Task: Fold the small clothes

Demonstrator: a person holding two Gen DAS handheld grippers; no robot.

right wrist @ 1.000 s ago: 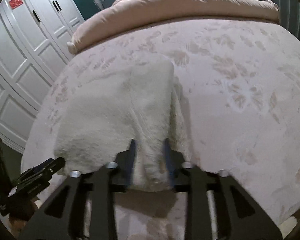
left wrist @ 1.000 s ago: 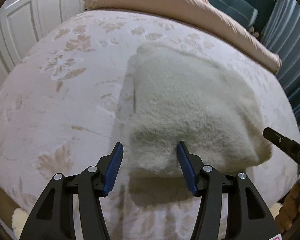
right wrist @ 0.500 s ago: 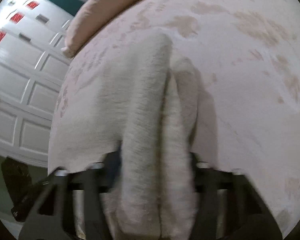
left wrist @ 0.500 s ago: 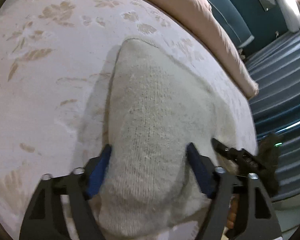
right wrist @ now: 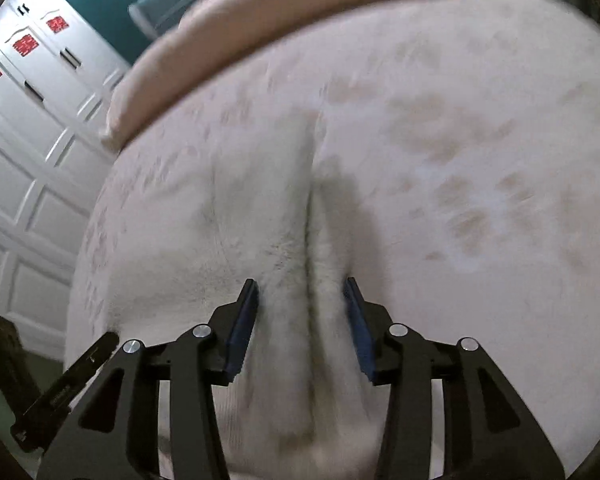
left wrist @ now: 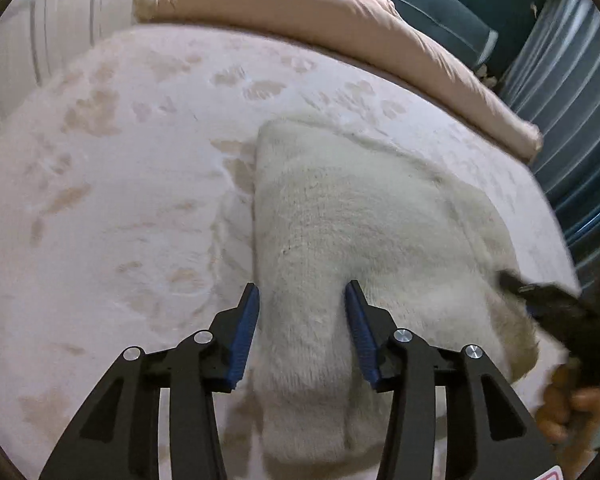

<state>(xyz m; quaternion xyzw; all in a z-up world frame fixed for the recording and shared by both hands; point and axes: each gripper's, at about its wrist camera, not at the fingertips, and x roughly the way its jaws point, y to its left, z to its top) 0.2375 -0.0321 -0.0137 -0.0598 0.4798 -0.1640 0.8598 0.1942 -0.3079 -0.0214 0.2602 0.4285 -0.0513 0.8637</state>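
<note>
a cream, fuzzy knit sweater (left wrist: 364, 240) lies on a bed (left wrist: 112, 200), its nap soft and slightly matted, with fine knit rows showing along the near part. it sits towards the near edge of the bed cover, a pale pink sheet printed with faded tan leaf shapes. the garment is bunched into thick rounded folds rather than lying flat.

the left gripper (left wrist: 302, 312) has a thick ridge of the sweater's near left corner between its blue ribbed pads, which press against the fabric on both sides; its jaws have just been closing, and they are clamped on that fold. the black fingers are angular, with round silver screws at the joints.

the right gripper (right wrist: 302, 304) holds the opposite near corner in the same way, with a doubled fold of fleece, split by a deep crease, filling the gap between its pads; its jaws have just been opening a little, yet the fabric is packed against both pads. this view is smeared by motion blur.

in the left view the right gripper shows as a dark blur at the right edge, with the fingers of a hand (left wrist: 568, 408) wrapped round its handle.

at the far side of the bed lies a smooth, puffy peach duvet (left wrist: 340, 28) rolled into a long bolster shape. white panelled wardrobe doors (right wrist: 28, 152) with red stickers stand beyond.
</note>
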